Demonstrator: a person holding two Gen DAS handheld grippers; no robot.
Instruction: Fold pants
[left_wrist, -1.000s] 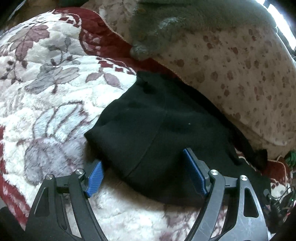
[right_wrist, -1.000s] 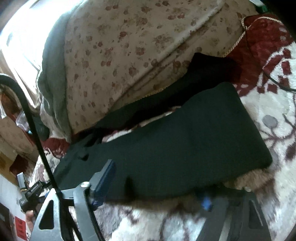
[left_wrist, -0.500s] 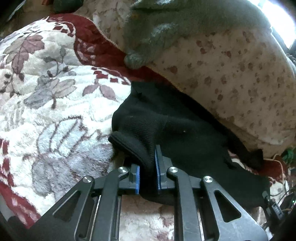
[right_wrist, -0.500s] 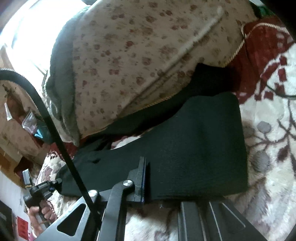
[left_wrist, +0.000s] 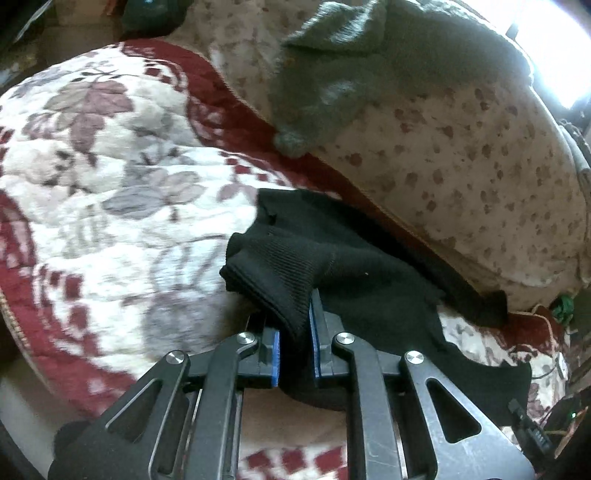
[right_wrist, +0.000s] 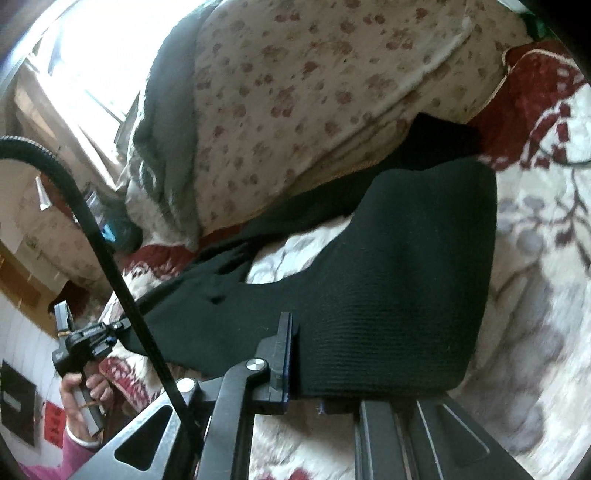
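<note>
Both tools (left_wrist: 294, 343) (right_wrist: 306, 365) newly clamped on pants (right_wrist: 399, 295)

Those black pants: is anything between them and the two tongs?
Nothing visible. The left tongs are shut on a bunched edge of the black pants, and the right tongs clamp another edge, the cloth draped over the far finger.

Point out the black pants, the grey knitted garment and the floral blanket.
black pants (left_wrist: 280, 258): left wrist view, ribbed cuff.
grey knitted garment (left_wrist: 332, 85): left wrist view, middle.
floral blanket (left_wrist: 122, 177): left wrist view, bare white patch.
</note>
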